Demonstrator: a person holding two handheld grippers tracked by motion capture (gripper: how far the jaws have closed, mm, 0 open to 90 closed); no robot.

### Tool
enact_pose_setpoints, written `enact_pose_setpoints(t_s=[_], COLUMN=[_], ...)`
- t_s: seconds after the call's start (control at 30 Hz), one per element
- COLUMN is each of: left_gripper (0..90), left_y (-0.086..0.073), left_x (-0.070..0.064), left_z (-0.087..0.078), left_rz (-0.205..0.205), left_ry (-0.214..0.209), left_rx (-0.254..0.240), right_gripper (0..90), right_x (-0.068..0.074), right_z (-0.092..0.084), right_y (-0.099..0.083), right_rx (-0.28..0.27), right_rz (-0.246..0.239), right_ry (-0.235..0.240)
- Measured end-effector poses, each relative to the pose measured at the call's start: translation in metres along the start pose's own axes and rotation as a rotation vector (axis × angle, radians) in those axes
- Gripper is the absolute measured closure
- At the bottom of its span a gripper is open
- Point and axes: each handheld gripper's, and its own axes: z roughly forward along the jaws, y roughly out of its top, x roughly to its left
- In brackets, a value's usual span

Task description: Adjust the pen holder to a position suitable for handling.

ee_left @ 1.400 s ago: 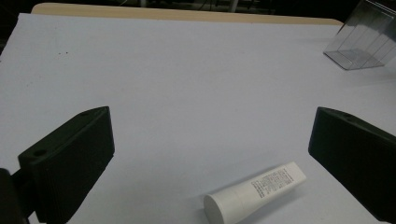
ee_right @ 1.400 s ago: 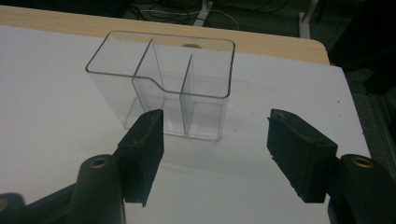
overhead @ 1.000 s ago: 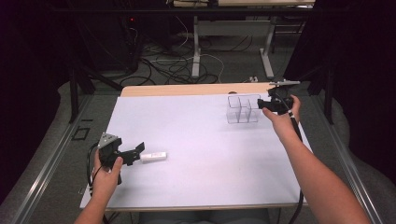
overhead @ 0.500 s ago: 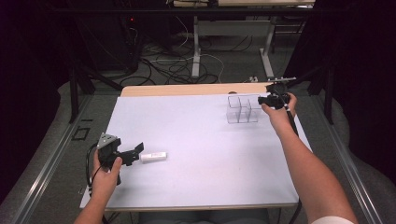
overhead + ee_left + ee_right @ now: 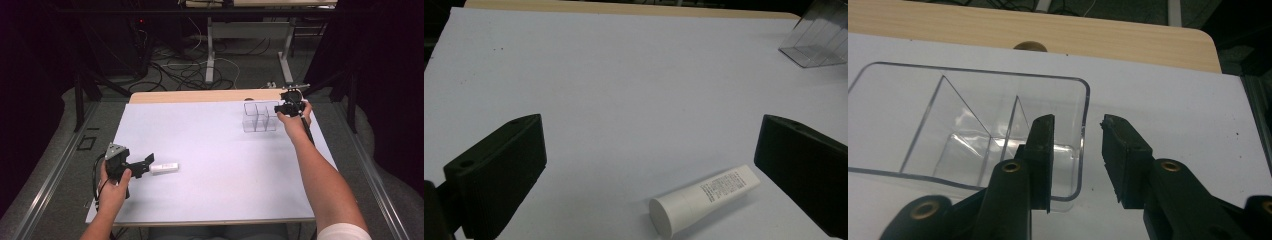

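Straddling the clear box's (image 5: pixel 968 135) end wall on the white table (image 5: pixel 210 150), the right gripper's (image 5: pixel 1078 150) jaws have been closing, seemingly not yet touching.

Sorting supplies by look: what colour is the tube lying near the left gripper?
White, with small dark print; the tube shows best in the left gripper view.

clear glossy plastic organizer (image 5: pixel 968 135); matt white tube (image 5: pixel 704 200); matt white table cover (image 5: pixel 210 145); pale wood edge (image 5: pixel 1048 35).

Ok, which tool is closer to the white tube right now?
Left. The left tool is open with the white tube lying on the table just in front, between its jaws but untouched. The right tool is across the table at the clear organizer.
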Motion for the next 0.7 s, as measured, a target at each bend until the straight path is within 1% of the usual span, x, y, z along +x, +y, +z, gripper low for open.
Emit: enact_pose_setpoints(t_s=[0.03,0.07,0.1,0.2,0.3,0.47,0.53,0.57,0.67,0.7], left_gripper=[0.4,0.4,0.4,0.4,0.4,0.4,0.4,0.4,0.4,0.4], left_y=[0.000,0.000,0.000,0.000,0.000,0.000,0.000,0.000,0.000,0.000], left_x=[0.000,0.000,0.000,0.001,0.001,0.001,0.001,0.001,0.000,0.000], left_z=[0.000,0.000,0.000,0.000,-0.001,-0.001,0.000,0.000,0.000,0.000], left_rz=[0.000,0.000,0.000,-0.001,-0.001,-0.003,-0.004,-0.004,-0.003,-0.003], left_ry=[0.000,-0.002,-0.001,-0.002,-0.003,-0.006,-0.007,-0.008,-0.011,-0.011], left_rx=[0.000,0.003,0.003,0.005,0.005,0.003,0.004,0.006,0.010,0.011], right_gripper=[65.9,67.3,67.9,68.7,71.8,76.3,77.2,78.6,80.9,82.7], right_x=[0.000,-0.002,-0.002,-0.004,-0.006,-0.005,-0.004,-0.003,-0.003,-0.001], right_z=[0.000,0.003,0.004,0.006,0.009,0.011,0.012,0.013,0.014,0.014], right_y=[0.000,-0.001,-0.001,-0.002,-0.003,-0.004,-0.004,-0.004,-0.005,-0.005], right_rx=[0.000,0.019,0.025,0.032,0.043,0.061,0.053,0.054,0.056,0.068], right_rz=[0.000,0.000,0.009,0.011,0.028,0.036,0.033,0.033,0.039,0.055], right_ry=[0.000,-0.009,-0.010,-0.015,-0.016,-0.014,-0.015,-0.027,-0.029,-0.022])
